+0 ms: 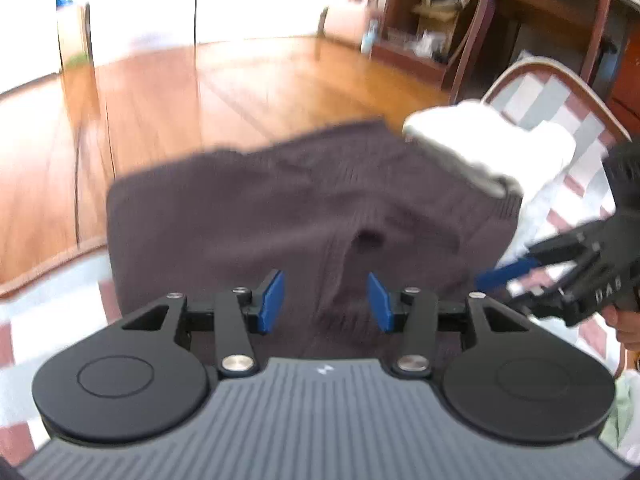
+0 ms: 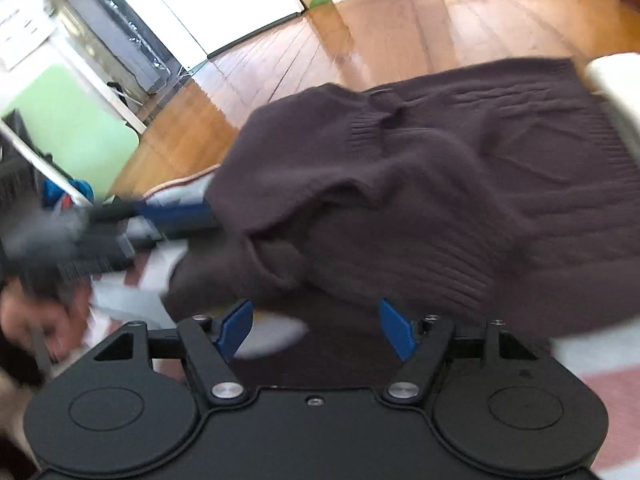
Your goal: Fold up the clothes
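Domestic room, polished wooden floor (image 1: pixel 240 88), dark wooden shelving (image 1: pixel 432 20) at the far side. Working surface: a red-and-white checked cloth (image 1: pixel 560 92) with a brown rim, apparently a low cushion or mat rather than a counter; exact nature not determinable.

Dark brown knitted sweater (image 1: pixel 280 208) lying on that cloth, spread in a roughly rectangular bundle. In the right wrist view, one side doubled over the body in a rumpled hump (image 2: pixel 320 184), ribbed band visible near the lower right. White folded item (image 1: pixel 480 140) touching the sweater's far right corner.

Left claw (image 1: pixel 326 300): blue pads apart, nothing between them, poised above the near edge of the sweater. Right claw (image 2: pixel 316 328): pads wide apart, likewise empty, knit beneath but not pinched. Each claw visible in the other's view, at the sweater's flank, much blurred.

Assessment: fold partly made, both claws released. Outline compact but uneven; the hump and wrinkles suggest at least one further fold or a smoothing pass outstanding. Whether sleeves are tucked in: not determinable.
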`<state>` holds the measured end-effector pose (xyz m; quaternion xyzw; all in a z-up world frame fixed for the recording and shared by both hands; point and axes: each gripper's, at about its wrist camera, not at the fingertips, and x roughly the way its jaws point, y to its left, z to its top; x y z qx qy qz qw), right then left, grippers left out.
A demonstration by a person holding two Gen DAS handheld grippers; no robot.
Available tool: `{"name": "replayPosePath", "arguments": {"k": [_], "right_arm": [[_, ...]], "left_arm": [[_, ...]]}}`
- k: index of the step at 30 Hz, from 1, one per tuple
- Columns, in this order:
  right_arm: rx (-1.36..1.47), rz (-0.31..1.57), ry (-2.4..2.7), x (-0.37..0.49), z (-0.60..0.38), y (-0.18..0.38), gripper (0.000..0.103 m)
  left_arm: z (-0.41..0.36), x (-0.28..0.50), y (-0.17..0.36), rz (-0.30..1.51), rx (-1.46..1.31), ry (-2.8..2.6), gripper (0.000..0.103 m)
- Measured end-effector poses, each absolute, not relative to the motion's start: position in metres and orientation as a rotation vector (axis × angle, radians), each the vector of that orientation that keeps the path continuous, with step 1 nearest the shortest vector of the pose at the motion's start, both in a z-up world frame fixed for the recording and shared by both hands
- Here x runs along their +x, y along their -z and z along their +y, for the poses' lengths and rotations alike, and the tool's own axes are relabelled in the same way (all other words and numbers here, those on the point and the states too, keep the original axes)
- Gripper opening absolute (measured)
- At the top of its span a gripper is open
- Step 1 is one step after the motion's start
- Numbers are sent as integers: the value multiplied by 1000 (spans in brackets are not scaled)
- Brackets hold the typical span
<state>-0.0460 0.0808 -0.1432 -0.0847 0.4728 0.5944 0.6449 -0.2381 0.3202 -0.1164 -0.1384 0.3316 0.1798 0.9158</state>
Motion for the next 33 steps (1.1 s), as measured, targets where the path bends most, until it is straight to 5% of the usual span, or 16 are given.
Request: {"name": "replayPosePath", "arguments": {"k": [12,24,27,28,31,33], "right_arm": [[200,1194,-911,100,-18,179,75],[282,1252,-894,133,-26,195,79],[337,1284,-895,146,-29,207,80],[339,1285,-889,149,-28,209,80],[316,1247,-892,150,-19,208,87],[274,1208,-903,147,-10,207,85]], "left_arm": [[232,-119,143,842,-227,-191,49],[172,-17,187,948,0,-222,76],[168,-9,203,983,24,-241,91],[167,-7,209,993,35,-257,103],[177,-11,212,969,-59,-284,100],[185,-16,210,934,-111,-311,84]]}}
